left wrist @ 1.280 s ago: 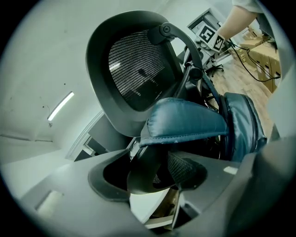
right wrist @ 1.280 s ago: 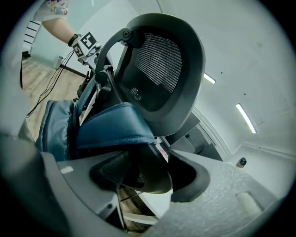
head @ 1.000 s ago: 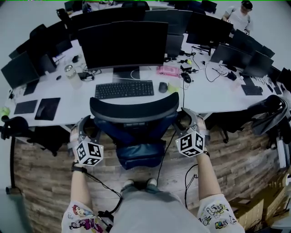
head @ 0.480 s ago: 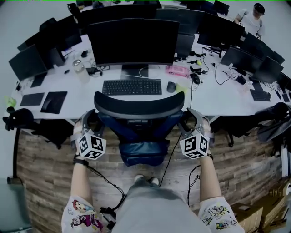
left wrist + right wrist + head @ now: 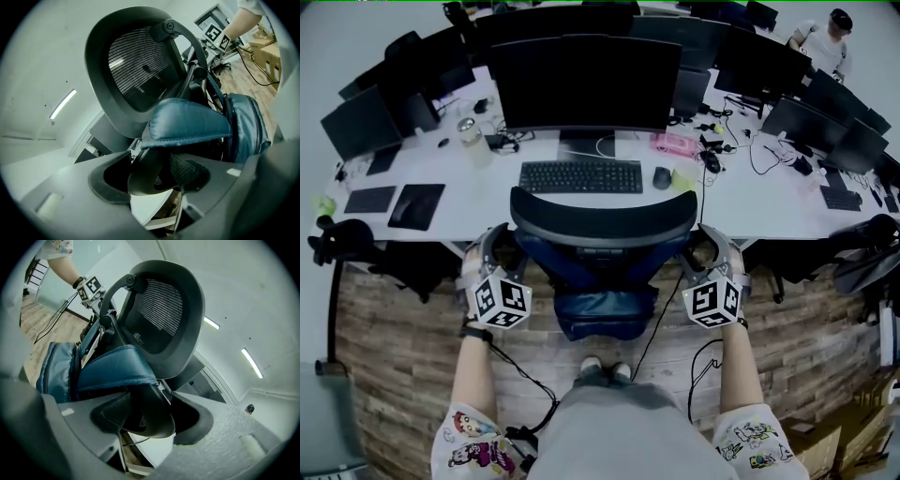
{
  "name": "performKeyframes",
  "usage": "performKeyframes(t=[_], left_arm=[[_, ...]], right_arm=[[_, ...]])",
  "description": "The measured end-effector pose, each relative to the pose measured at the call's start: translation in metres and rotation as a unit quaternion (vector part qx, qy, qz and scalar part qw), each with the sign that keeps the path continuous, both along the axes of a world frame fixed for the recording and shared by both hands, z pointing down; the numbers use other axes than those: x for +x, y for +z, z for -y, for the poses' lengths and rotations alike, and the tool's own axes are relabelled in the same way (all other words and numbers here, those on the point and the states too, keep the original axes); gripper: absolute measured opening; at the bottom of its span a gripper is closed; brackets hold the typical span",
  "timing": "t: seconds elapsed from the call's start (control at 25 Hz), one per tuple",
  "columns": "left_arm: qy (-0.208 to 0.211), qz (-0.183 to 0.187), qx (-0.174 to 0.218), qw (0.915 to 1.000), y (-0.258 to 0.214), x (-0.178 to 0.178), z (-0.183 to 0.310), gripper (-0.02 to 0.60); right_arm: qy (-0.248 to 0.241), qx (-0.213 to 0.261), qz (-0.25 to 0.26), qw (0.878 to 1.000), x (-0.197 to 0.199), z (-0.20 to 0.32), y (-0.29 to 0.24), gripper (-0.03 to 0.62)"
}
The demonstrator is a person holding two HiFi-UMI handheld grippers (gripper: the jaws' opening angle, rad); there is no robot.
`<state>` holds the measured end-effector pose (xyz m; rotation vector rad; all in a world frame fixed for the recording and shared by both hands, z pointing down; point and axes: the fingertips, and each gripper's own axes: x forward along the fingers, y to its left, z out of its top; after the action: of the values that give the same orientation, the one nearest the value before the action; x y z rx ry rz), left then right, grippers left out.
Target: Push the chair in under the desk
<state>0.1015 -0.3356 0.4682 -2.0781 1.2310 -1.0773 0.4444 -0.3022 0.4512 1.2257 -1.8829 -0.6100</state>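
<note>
Chair (image 5: 603, 223) at centre of the head view, close before the white desk (image 5: 741, 202), back turned to the person, seat side toward the keyboard (image 5: 580, 176) and the wide monitor (image 5: 584, 82). Long axis of the curved top rail running left to right, roughly parallel to the desk's front edge and overlapping that edge as seen from above. Blue padded part (image 5: 605, 314) below the rail, on the side nearer the person.

Left gripper (image 5: 499, 242) at the left rim of the backrest, jaws wide and closed over the dark frame edge, which fills the gap between the pads in the left gripper view. Right gripper (image 5: 703, 246) mirrored on the right rim, likewise clamped on the frame edge in the right gripper view. Both at about the same height, one on each side of the back.

Plank floor (image 5: 403, 328) bare to the left and right of the chair. Person's feet (image 5: 602, 367) just behind the blue part. Black cable (image 5: 652, 309) trailing down from the desk edge past the chair's right side. Neighbouring dark chairs at far left (image 5: 342, 246) and far right (image 5: 862, 253), well apart from the central one.
</note>
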Motion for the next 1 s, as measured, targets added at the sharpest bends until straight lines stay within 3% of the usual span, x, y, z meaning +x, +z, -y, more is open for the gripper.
performKeyframes(t=[0.32,0.52,0.84,1.0], left_arm=[[0.000,-0.045,-0.012,0.9989,-0.004,0.003,-0.003,0.298],[-0.010,-0.043,-0.017,0.9989,-0.004,0.001,-0.015,0.310],[-0.036,-0.103,-0.027,0.9936,-0.007,0.005,-0.047,0.308],[-0.034,-0.119,-0.036,0.9917,-0.003,0.015,-0.063,0.305]], right_arm=[[-0.013,-0.002,0.015,1.000,-0.002,-0.003,-0.002,0.269],[-0.011,-0.009,0.050,0.999,0.001,-0.012,-0.007,0.270],[-0.006,-0.018,0.088,0.996,0.005,-0.043,-0.004,0.269],[-0.007,-0.020,0.134,0.991,0.001,-0.059,-0.005,0.268]])
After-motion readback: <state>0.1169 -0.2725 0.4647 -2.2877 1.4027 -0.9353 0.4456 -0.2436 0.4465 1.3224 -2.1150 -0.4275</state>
